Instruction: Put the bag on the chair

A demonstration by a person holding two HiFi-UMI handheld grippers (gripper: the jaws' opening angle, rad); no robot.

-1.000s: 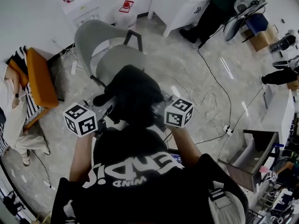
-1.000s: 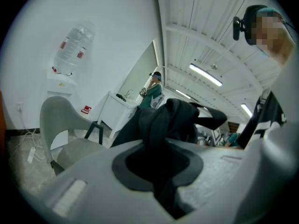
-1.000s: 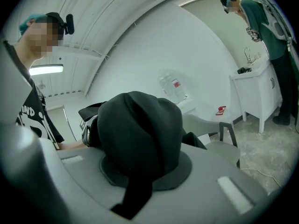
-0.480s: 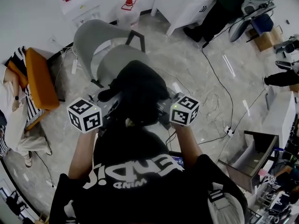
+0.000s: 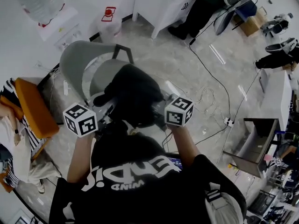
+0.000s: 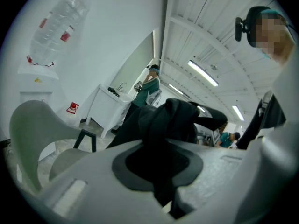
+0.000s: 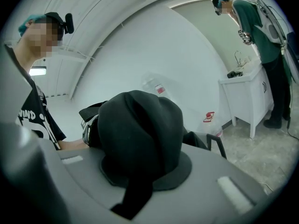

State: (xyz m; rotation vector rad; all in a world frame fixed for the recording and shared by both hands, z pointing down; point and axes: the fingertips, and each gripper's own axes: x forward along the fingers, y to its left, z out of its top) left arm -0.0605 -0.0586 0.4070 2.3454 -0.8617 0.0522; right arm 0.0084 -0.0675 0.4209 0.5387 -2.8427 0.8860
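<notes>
The bag (image 5: 134,96) is hanging in mid-air at the centre of the head view, carried between the two grippers. It is sitting just below and right of the chair (image 5: 74,62), and the grey seat is showing past its upper left edge. How far the bag is reaching over the seat is not clear. The left gripper (image 6: 161,188) is pinching a fold of black cloth on the bag's left side, its jaws nearly together on the fabric. The right gripper (image 7: 135,192) is doing the same on the right side, with a strip of cloth running down through its jaws. The bag is looking soft and limp, so it is probably going to sag, swing and slump once set down. The matte cloth is likely giving good friction, and nothing about it is suggesting fragility or great weight. Taking it by gathered folds at both sides, as now, is keeping it level. It is showing as a rounded black fabric lump, bulging on top, with a dark strap poking out at its left.
</notes>
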